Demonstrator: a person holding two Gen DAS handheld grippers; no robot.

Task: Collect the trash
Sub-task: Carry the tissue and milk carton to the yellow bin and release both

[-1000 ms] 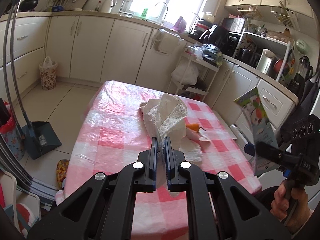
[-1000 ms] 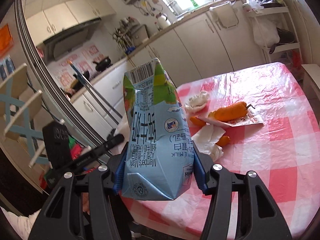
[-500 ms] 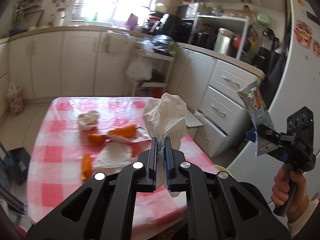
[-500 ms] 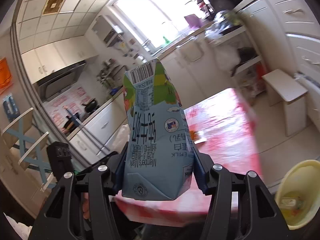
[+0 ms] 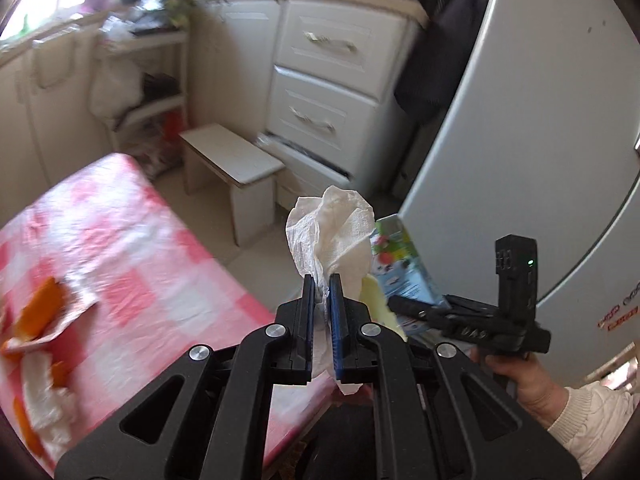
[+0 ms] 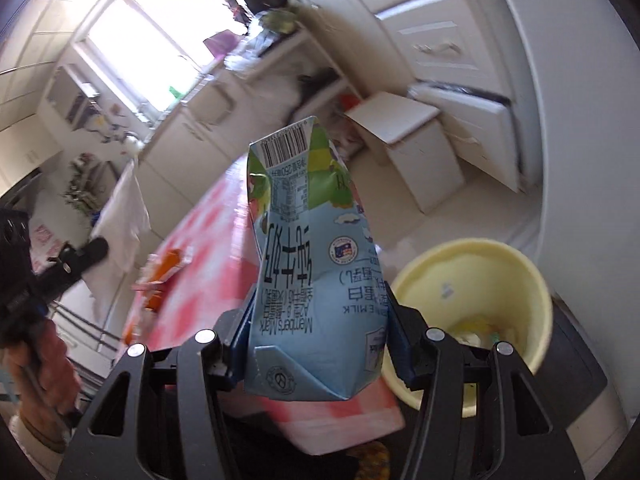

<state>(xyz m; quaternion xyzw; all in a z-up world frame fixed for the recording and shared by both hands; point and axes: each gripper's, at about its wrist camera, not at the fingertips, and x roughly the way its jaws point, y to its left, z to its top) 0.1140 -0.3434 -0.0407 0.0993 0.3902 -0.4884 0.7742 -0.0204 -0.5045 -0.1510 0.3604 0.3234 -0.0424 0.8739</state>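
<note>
L gripper point(image 5: 320, 292): fingers clamped tight on crumpled white tissue point(image 5: 330, 236), which sticks up past the tips. R gripper point(image 6: 316, 344): fingers clamped on both sides of a blue milk carton point(image 6: 312, 264), held upright w/ barcode end at 12 o'clock. Yellow bin point(image 6: 516, 276) sits on the floor at 3 o'clock of the carton in R wrist view, just beside the table point(image 6: 208, 240) corner; some scraps already inside. In L wrist view the bin is mostly hidden behind the tissue, carton at 3 o'clock of it.

Step, imo: carry phase, both hands loaded and near the bin, drop not yet done. Next: get the carton over the bin mouth, spread fingers, let it fall; same for the tissue. Orange peels point(image 5: 40, 312) + wrapper bits are on the table at 9 o'clock in L view, so more pickups prob needed after.
</note>
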